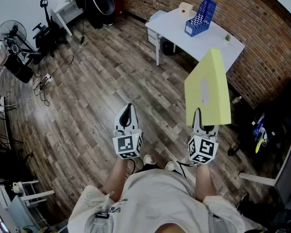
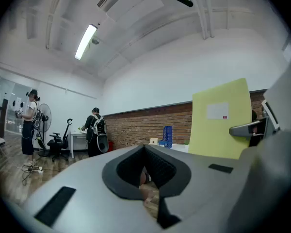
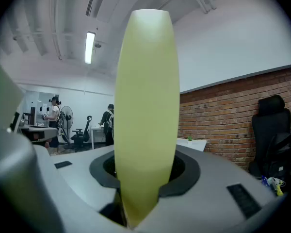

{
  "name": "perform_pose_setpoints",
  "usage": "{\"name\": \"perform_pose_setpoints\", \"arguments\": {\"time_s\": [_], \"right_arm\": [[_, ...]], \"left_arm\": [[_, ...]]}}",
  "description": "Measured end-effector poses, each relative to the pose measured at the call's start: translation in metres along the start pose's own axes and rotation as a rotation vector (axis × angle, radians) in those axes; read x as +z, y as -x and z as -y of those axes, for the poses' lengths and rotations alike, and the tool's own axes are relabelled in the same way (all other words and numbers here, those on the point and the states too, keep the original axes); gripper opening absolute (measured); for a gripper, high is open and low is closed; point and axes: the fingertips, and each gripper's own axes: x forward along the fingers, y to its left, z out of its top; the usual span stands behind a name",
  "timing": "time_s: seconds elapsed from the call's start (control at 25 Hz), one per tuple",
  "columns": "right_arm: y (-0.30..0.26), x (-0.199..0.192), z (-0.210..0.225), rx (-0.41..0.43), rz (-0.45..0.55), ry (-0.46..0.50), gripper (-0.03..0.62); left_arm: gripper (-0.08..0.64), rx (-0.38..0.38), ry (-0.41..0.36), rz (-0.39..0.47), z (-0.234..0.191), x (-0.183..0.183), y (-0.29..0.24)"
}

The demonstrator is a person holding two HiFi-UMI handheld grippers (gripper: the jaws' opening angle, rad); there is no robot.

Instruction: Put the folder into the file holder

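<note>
Standing over a plank wood floor (image 1: pixel 87 96), with a brick wall (image 1: pixel 262 28) along the far side. White table (image 1: pixel 211 40) sits against the brick, well apart from both grippers. Yellow folder (image 1: pixel 208 89) is upright in the air, bottom edge clamped in the right gripper (image 1: pixel 200 118). Left gripper (image 1: pixel 128 111) has jaws together, nothing in them. Blue file holder (image 1: pixel 201 17) stands on the table, small box (image 1: pixel 185 8) just beside it.

Yellow-green folder (image 3: pixel 146 106) upright, clamped in right gripper (image 3: pixel 136 212).
</note>
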Motion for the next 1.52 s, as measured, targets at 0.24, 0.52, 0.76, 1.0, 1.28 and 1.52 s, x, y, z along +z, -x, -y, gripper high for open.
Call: {"name": "perform_pose_setpoints", "arguments": {"time_s": [0.24,0.52,0.76,1.0,1.28,1.52], "right_arm": [[0.011,0.003,0.025,0.018,0.004,-0.005,0.17],[0.018,0.001,0.04,0.071,0.008,0.032,0.175],[0.026,-0.011,0.054,0.126,-0.001,0.041,0.17],[0.033,-0.021,0.064,0.168,-0.01,0.036,0.17],[0.033,-0.029,0.071,0.184,-0.024,0.028,0.172],[0.027,-0.028,0.073,0.182,-0.025,0.041,0.172]], "left_arm": [[0.008,0.001,-0.026,0.002,0.031,0.005,0.013],[0.008,0.028,-0.053,0.001,0.057,0.009,0.026],[0.008,0.05,-0.023,-0.023,0.082,0.003,0.04],[0.008,0.088,-0.048,-0.043,0.098,0.001,0.057],[0.008,0.086,-0.061,-0.053,0.113,-0.003,0.06],[0.008,0.079,-0.054,-0.048,0.115,-0.004,0.051]]}}
